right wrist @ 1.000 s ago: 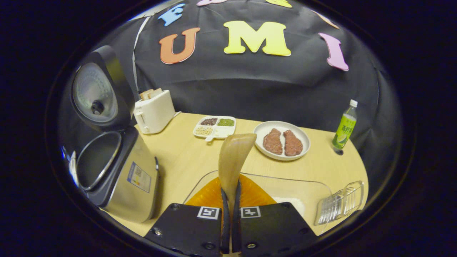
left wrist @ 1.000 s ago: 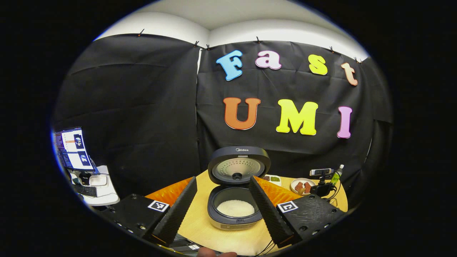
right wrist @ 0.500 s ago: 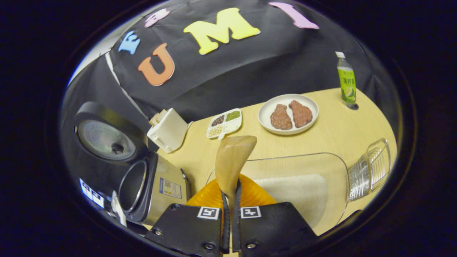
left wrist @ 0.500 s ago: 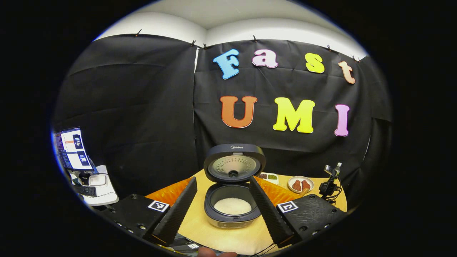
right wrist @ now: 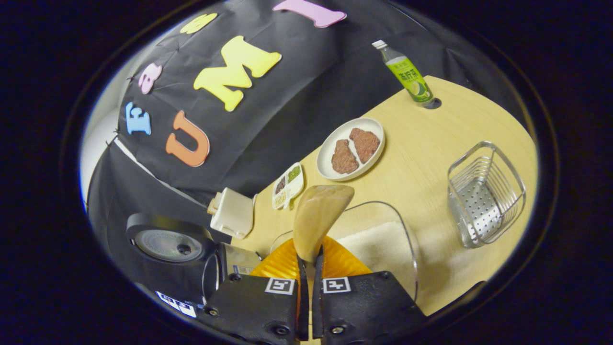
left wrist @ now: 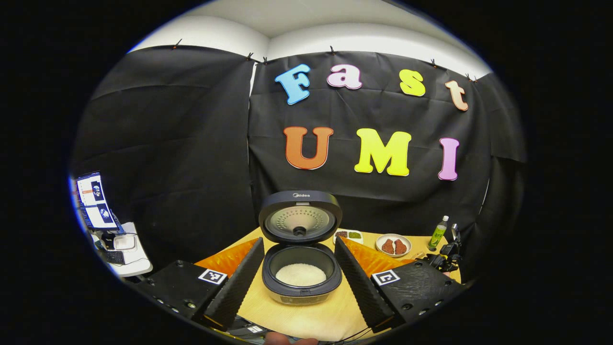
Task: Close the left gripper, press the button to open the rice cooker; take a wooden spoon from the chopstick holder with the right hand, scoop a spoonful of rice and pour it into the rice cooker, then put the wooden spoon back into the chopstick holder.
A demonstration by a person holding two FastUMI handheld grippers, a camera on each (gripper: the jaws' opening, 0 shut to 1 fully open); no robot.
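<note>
The right gripper (right wrist: 309, 261) is clenched on the wooden spoon (right wrist: 318, 215), its bowl sticking up ahead of the fingers, with the chopstick holder (right wrist: 483, 194) off to the right. The left gripper (left wrist: 299, 280) is spread wide, and the open rice cooker (left wrist: 300, 254), with rice in its pot, sits just ahead between its fingers.

Right gripper (right wrist: 309, 268) clamped on the wooden spoon (right wrist: 318, 215), both fingers pressing the handle, bowl sticking up and forward. View is rolled, so the table (right wrist: 431, 143) slopes. Rice cooker (right wrist: 182, 249) at lower left, lid up. White toaster (right wrist: 233, 218) just beside it. Clear container (right wrist: 383, 244) with white rice in it sits right behind the spoon. Wire chopstick holder (right wrist: 483, 196) off to the right, apart from the container. Farther back: divided dish of beans (right wrist: 287, 185), plate (right wrist: 330, 167) with two pieces of meat, green bottle (right wrist: 407, 74) upright near the table's far edge.
</note>
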